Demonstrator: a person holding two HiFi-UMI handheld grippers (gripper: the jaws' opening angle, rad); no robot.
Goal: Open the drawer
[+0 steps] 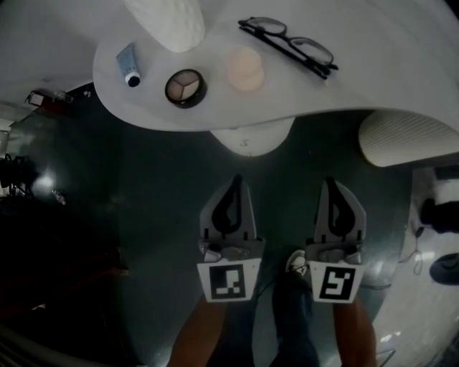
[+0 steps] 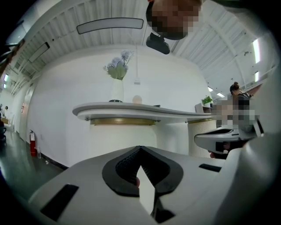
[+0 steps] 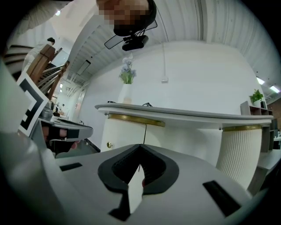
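Observation:
The drawer unit (image 1: 251, 133) is a rounded white body under the curved white tabletop (image 1: 358, 72). In the right gripper view the drawer unit (image 3: 127, 134) has a gold band along its top, a vertical seam and a small gold knob (image 3: 109, 144) at its left. My left gripper (image 1: 236, 178) and right gripper (image 1: 330, 181) hang side by side above the dark floor, short of the unit and apart from it. Both are shut and hold nothing. The left gripper's (image 2: 140, 147) jaws meet at the tip, and so do the right gripper's (image 3: 140, 145).
On the tabletop lie black glasses (image 1: 288, 44), a round compact (image 1: 185, 87), a small tube (image 1: 128, 64), a peach disc (image 1: 245, 68) and a white vase (image 1: 168, 21). A ribbed white column (image 1: 405, 137) stands at the right. The person's legs and a shoe (image 1: 296, 261) are below.

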